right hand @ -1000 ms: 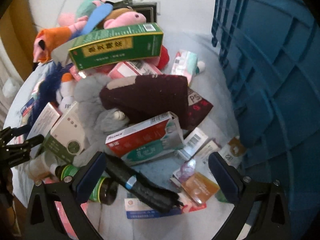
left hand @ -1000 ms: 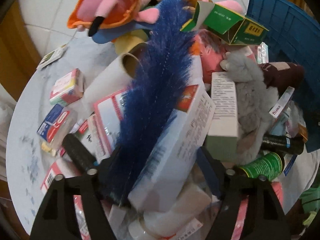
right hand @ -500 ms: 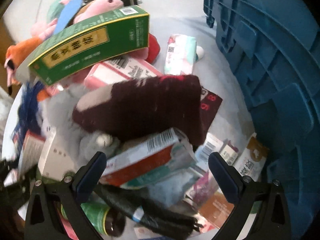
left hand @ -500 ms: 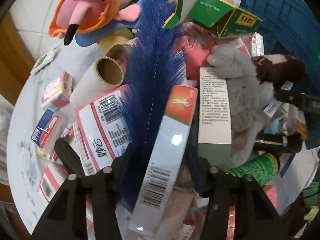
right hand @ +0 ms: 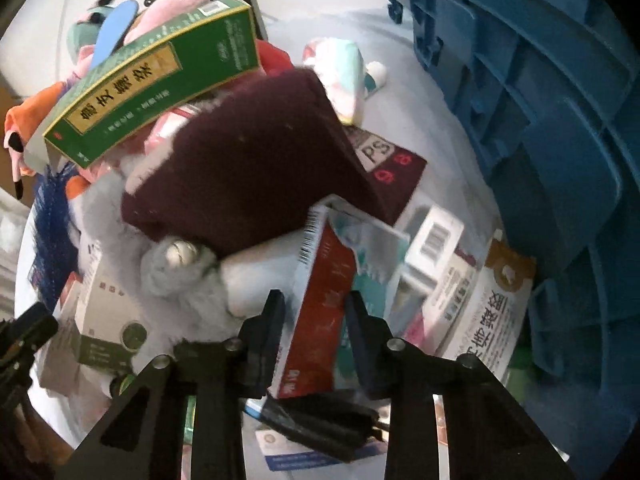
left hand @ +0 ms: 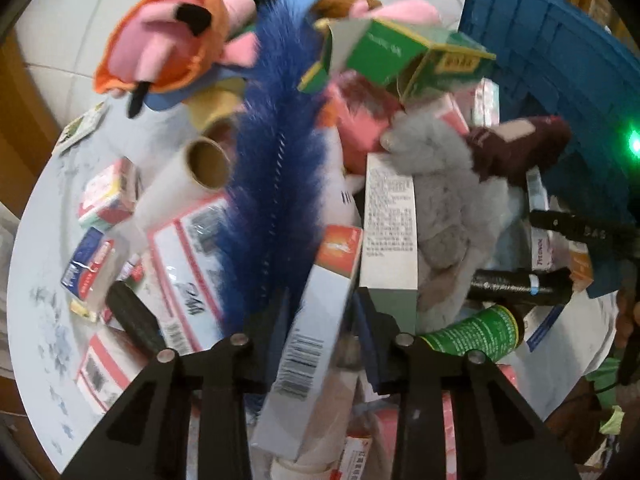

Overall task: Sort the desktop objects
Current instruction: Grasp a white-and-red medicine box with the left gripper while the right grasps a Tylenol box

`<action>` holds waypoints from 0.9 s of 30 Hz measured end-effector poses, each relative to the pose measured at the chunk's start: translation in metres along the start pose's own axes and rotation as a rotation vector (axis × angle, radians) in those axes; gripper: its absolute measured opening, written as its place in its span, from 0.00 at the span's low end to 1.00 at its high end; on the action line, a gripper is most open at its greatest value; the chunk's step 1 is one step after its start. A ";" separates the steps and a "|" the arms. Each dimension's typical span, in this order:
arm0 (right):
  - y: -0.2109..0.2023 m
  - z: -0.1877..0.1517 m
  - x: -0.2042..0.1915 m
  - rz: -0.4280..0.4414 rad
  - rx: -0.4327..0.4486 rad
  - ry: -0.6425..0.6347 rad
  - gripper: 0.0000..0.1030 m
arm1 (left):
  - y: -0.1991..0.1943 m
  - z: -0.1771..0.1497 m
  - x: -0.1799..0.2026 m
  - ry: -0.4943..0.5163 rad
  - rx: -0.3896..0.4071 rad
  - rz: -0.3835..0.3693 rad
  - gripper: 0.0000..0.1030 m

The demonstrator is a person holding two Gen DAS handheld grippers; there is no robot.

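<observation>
Cluttered table, blue crate

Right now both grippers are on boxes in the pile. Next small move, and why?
Probably finish both closes, then lift straight up. The left gripper is closing on the white box with the orange end; the right gripper is closing on the red and teal box. The blue feather duster and maroon sponge crowd them, so dragging sideways may topple the pile.

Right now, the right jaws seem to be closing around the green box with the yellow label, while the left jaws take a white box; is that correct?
Not quite: the right wrist view shows the right jaws closing around the red and white box; the green box lies on top of the pile. The left jaws do take a white box.
</observation>
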State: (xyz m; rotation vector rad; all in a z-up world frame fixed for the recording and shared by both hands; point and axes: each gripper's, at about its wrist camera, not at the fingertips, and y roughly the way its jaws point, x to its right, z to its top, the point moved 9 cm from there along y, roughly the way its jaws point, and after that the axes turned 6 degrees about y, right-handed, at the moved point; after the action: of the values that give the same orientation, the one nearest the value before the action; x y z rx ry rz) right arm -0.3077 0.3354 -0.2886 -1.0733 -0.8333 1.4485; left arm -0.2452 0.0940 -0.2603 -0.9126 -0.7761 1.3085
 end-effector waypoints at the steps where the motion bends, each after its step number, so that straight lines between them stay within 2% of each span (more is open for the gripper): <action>1: 0.001 -0.001 0.001 0.002 -0.002 0.000 0.35 | 0.004 -0.001 0.000 -0.002 -0.003 0.017 0.32; 4: 0.003 -0.001 0.000 0.000 -0.001 -0.009 0.37 | 0.006 0.003 -0.004 -0.017 0.005 0.043 0.36; 6: 0.003 -0.001 -0.001 -0.008 0.002 -0.027 0.37 | 0.009 0.004 -0.007 -0.023 -0.009 0.039 0.43; 8: 0.001 -0.001 -0.002 -0.018 0.008 -0.046 0.35 | 0.012 -0.003 -0.006 -0.006 -0.045 0.041 0.46; 10: -0.003 -0.002 -0.002 -0.014 0.015 -0.053 0.31 | 0.008 -0.009 -0.002 0.012 -0.038 0.047 0.46; 12: -0.008 -0.002 -0.003 -0.014 0.027 -0.065 0.26 | 0.007 -0.012 -0.001 0.001 -0.034 0.028 0.33; 16: -0.014 -0.002 -0.001 -0.023 0.033 -0.069 0.24 | 0.002 -0.012 0.001 -0.011 -0.023 0.040 0.30; 18: -0.013 -0.002 0.003 -0.036 0.030 -0.061 0.27 | 0.004 -0.014 0.003 -0.014 -0.027 0.045 0.30; 19: -0.011 -0.002 0.004 -0.037 0.023 -0.059 0.31 | 0.007 -0.013 0.002 -0.020 -0.029 0.038 0.30; 20: -0.007 -0.003 0.004 -0.049 0.014 -0.063 0.39 | 0.010 -0.012 0.004 -0.025 -0.034 0.036 0.30; 22: 0.002 -0.004 0.007 -0.078 0.004 -0.069 0.47 | 0.014 -0.010 0.006 -0.027 -0.030 0.038 0.29; 24: 0.002 -0.003 0.006 -0.092 0.015 -0.078 0.41 | 0.013 -0.009 0.004 -0.028 -0.027 0.026 0.22; 26: -0.009 -0.002 0.001 -0.078 0.039 -0.089 0.18 | 0.000 -0.007 0.002 -0.027 0.009 0.039 0.22; 27: -0.018 -0.001 -0.002 -0.076 0.058 -0.103 0.10 | -0.006 -0.005 0.001 -0.032 0.022 0.038 0.22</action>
State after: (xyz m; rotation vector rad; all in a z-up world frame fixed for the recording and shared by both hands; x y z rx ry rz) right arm -0.3003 0.3360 -0.2721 -0.9198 -0.8904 1.4650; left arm -0.2380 0.0938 -0.2568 -0.8938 -0.7714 1.3653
